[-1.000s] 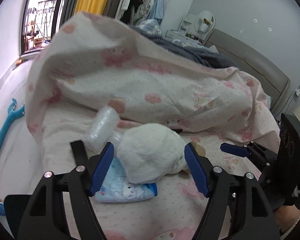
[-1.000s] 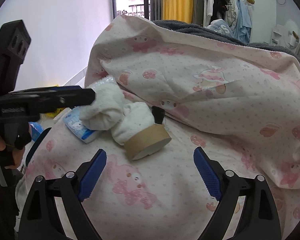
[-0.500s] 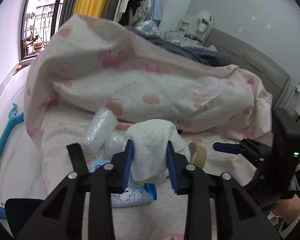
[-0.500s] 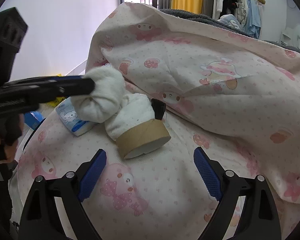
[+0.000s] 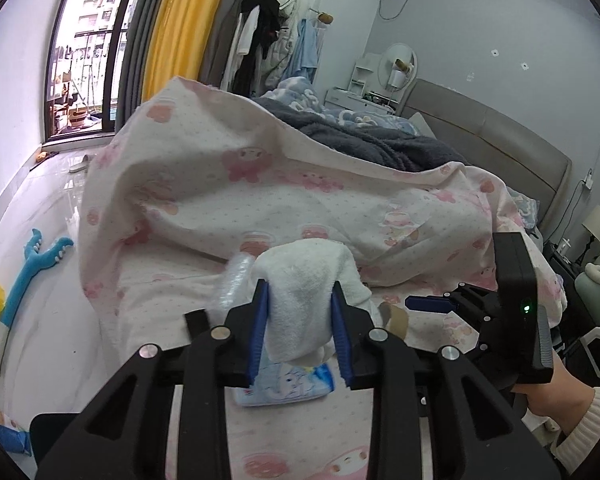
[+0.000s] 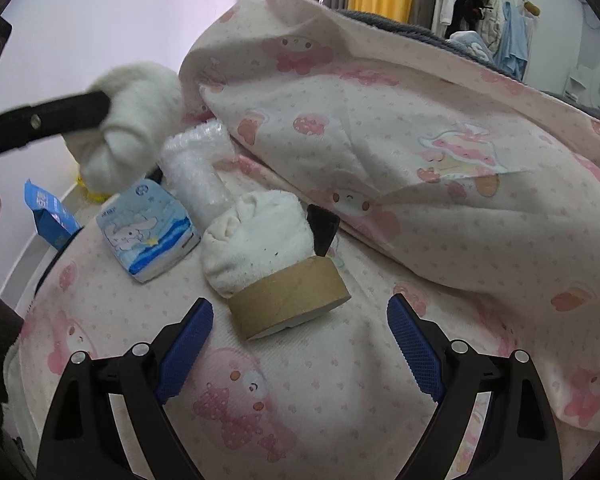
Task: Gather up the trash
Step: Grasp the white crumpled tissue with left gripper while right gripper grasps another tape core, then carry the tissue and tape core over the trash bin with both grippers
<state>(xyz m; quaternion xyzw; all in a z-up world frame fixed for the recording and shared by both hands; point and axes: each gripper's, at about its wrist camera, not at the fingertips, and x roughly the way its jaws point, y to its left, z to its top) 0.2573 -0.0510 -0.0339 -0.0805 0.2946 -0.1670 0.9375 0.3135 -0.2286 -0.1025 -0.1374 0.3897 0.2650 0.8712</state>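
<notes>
- Left gripper (image 5: 300, 320): black frame with blue ribbed pads, clamped on a white rolled terry sock (image 5: 304, 300); the pads press both sides of the cloth, and the sock is lifted clear of the bed in the right wrist view (image 6: 132, 120).
- Right gripper (image 6: 300, 344): jaws wide apart, nothing between them, hovering low over the pink-patterned white bedsheet (image 6: 340, 400).
- Brown cardboard tape roll (image 6: 288, 300): lies on the sheet just ahead of the right gripper's open jaws, tilted against a second white rolled sock (image 6: 256, 248).
- Small black object (image 6: 322, 228): stands behind the second sock; what it is cannot be told.
- Blue-and-white cartoon tissue packet (image 6: 152, 232): flat on the sheet, left of the second sock; in the left wrist view it lies beneath the held sock (image 5: 284, 388).
- Clear bubble-wrap roll (image 6: 196, 164): lies beside the packet, against the folded edge of the pink-printed white duvet (image 6: 420, 140).
- Person's hand and cream sleeve (image 5: 560, 396): grasp the right gripper's handle.
</notes>
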